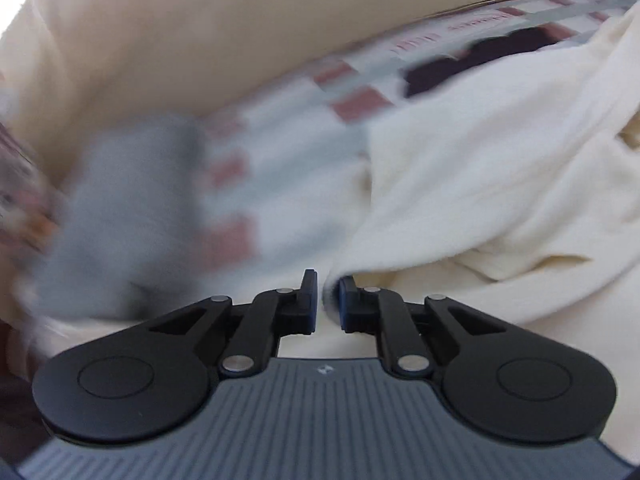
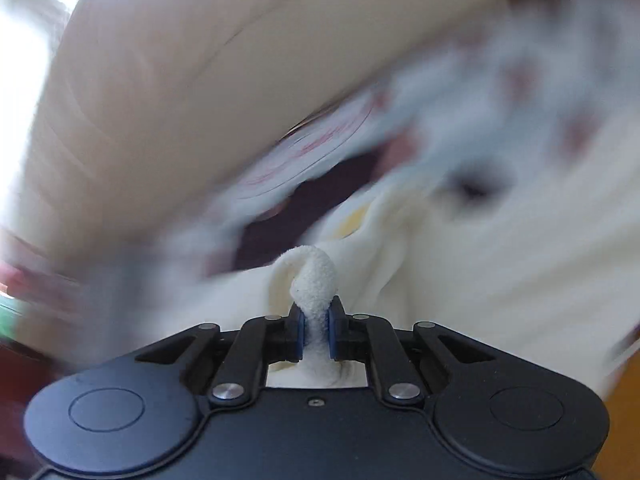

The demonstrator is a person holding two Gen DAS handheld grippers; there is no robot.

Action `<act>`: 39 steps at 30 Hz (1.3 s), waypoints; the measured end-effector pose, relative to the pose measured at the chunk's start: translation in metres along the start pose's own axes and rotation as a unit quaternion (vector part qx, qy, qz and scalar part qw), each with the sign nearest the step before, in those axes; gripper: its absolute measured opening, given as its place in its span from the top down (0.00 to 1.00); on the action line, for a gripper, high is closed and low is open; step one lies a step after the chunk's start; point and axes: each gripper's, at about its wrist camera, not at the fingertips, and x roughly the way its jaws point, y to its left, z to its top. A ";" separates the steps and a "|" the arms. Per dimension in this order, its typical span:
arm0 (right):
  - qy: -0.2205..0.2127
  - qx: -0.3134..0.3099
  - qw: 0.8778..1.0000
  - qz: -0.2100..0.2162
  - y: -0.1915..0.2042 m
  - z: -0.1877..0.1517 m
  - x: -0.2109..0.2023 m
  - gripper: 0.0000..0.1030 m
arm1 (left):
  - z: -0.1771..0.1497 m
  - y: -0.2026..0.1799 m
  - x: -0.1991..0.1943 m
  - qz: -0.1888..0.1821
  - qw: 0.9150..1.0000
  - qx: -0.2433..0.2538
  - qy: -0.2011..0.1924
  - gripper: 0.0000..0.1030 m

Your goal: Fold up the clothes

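Left wrist view: large beige padded surface (image 1: 200, 40) across top, likely a headboard or cushion, cannot tell which. Below it, bed cover (image 1: 280, 152) in white, grey and reddish-brown checks, blurred, with faint red lettering near the far edge. Cream fleece garment (image 1: 500, 152) heaped over right half of the cover, rumpled, one corner reaching down between the fingers. Grey cloth (image 1: 120, 208) on the left, smeared by motion. Dark garment (image 1: 480, 60) beyond the cream heap, partly covered by it. Left tongs (image 1: 328, 300) nearly pressed together, blue pads pinching the cream garment's corner, fabric visible in the narrow gap. Right wrist view: same beige surface (image 2: 180, 80) upper left, checked cover (image 2: 500, 100) heavily blurred, dark garment (image 2: 288, 228) in middle distance just behind the cream fleece (image 2: 500, 272), which fills right and lower centre. Right tongs (image 2: 316, 330) clamped on a twisted roll of the cream fleece, the roll looping up above the blue pads (image 2: 299, 330) and bunching below them.
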 end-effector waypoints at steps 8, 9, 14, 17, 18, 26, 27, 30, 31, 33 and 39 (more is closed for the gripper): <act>0.126 -0.272 0.930 -0.211 0.031 -0.069 0.036 0.83 | 0.000 0.032 0.003 -0.046 0.992 -0.116 0.009 0.89; 0.118 -0.295 0.923 -0.218 0.038 -0.075 0.038 0.83 | 0.000 0.034 0.004 -0.057 0.990 -0.127 0.013 0.90; 0.016 -0.340 0.890 -0.302 0.072 -0.058 0.033 0.89 | -0.005 0.050 -0.001 -0.062 0.981 -0.186 0.002 0.89; -0.112 -0.366 0.850 -0.362 0.095 -0.048 0.008 0.89 | -0.008 0.062 -0.002 -0.114 0.967 -0.229 0.000 0.89; -0.159 -0.354 0.851 -0.355 0.100 -0.045 -0.004 0.88 | -0.010 0.065 0.000 -0.134 0.961 -0.240 0.005 0.89; 0.060 -0.204 0.967 -0.142 0.026 -0.072 0.009 0.78 | -0.024 0.056 0.022 -0.133 0.961 -0.225 0.087 0.87; 0.054 -0.201 0.971 -0.119 0.025 -0.070 0.003 0.79 | -0.025 0.057 0.024 -0.134 0.960 -0.228 0.091 0.87; 0.033 -0.196 0.979 -0.052 0.024 -0.062 -0.015 0.72 | -0.025 0.056 0.027 -0.134 0.961 -0.221 0.093 0.87; 0.024 -0.214 0.974 -0.072 0.025 -0.060 -0.018 0.68 | -0.025 0.055 0.027 -0.134 0.962 -0.219 0.094 0.87; 0.006 -0.262 0.956 -0.129 0.023 -0.058 -0.026 0.64 | -0.025 0.055 0.029 -0.134 0.963 -0.215 0.094 0.87; 0.040 -0.249 0.959 -0.129 -0.009 -0.038 0.000 0.52 | -0.023 0.066 0.023 -0.152 0.959 -0.232 0.054 0.87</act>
